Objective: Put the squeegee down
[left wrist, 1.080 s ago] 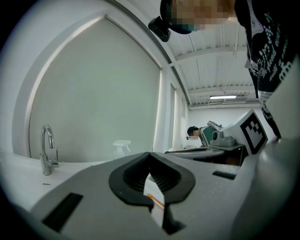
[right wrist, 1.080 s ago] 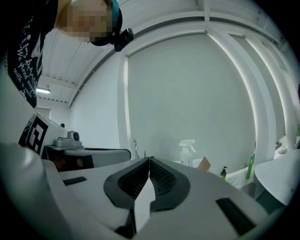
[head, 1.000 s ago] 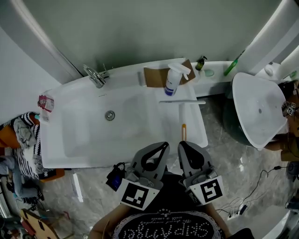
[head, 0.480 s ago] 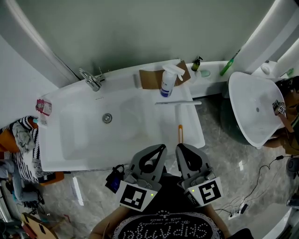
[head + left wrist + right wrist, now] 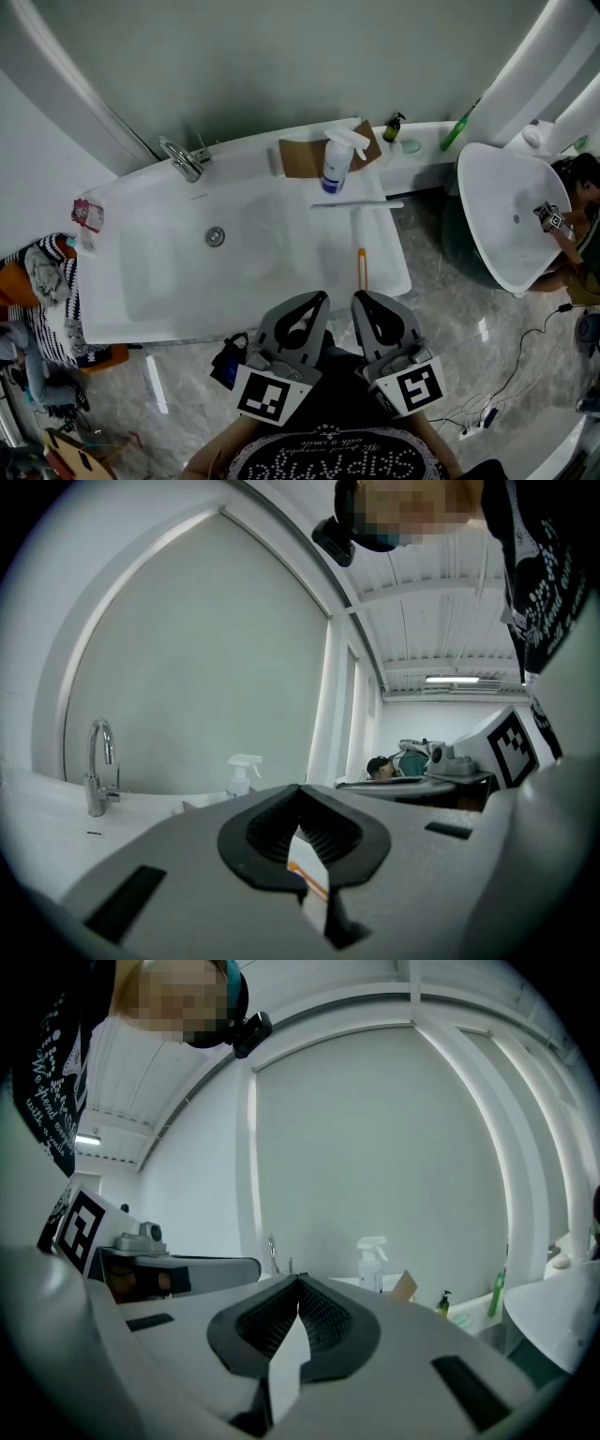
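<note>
While the white rectangular bathtub point(image 5: 159, 272) fills the middle of the head view, a white oval basin point(image 5: 506, 234) sits off its right end, across a strip of marble floor.

Left gripper point(image 5: 319, 298) and right gripper point(image 5: 361, 298) are side by side at the tub's near edge, both pointing roughly level toward the far wall. The left gripper view shows that claw pinched shut at the tips, nothing in it. Right gripper view: same, pads together, empty.

Flat brown cardboard piece point(image 5: 302, 157) lies on the tub's far rim, beside it.

White T-shaped squeegee with an orange handle end point(image 5: 358, 230) lies flat on the tub's right-hand ledge, blade toward the far side and handle running toward the grippers. It is apart from both claws, with the orange end just ahead of the right one. The orange end also shows through the slot under the left jaw tips.

White spray bottle with blue liquid point(image 5: 333, 169) stands upright just beyond the blade, at the cardboard's right edge. Chrome faucet point(image 5: 185, 157) is on the far-left rim. Small dark pump bottle point(image 5: 393, 127) stands right of the cardboard. Round metal drain point(image 5: 215, 237) is in the tub floor.
</note>
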A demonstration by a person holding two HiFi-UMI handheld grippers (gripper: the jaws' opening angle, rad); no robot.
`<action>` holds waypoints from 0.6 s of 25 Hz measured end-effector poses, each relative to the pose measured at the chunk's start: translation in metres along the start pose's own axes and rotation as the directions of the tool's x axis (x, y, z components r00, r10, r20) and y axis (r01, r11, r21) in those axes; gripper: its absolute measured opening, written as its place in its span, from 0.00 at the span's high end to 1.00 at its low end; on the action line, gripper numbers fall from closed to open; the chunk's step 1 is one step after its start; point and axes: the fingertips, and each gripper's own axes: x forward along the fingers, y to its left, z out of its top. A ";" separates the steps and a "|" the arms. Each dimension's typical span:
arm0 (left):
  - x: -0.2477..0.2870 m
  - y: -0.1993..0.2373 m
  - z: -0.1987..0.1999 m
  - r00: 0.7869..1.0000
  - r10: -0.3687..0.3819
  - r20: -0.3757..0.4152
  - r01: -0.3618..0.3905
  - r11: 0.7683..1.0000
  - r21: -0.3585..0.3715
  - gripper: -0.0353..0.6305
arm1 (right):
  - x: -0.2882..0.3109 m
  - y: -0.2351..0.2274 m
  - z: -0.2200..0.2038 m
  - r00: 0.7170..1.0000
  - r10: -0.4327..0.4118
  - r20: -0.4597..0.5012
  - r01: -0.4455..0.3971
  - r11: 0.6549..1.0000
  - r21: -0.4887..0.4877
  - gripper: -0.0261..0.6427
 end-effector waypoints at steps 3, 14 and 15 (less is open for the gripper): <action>-0.001 -0.001 -0.001 1.000 -0.005 -0.006 0.005 1.000 0.001 0.94 | 0.000 0.002 0.000 1.000 0.004 -0.006 -0.004 1.000 0.000 0.93; -0.005 -0.001 0.001 1.000 -0.014 -0.006 0.014 1.000 0.006 0.94 | 0.001 0.007 -0.001 1.000 0.013 -0.018 -0.013 1.000 -0.002 0.93; -0.005 -0.001 0.001 1.000 -0.015 -0.007 0.015 1.000 0.006 0.94 | 0.001 0.007 -0.001 1.000 0.014 -0.019 -0.014 1.000 -0.003 0.93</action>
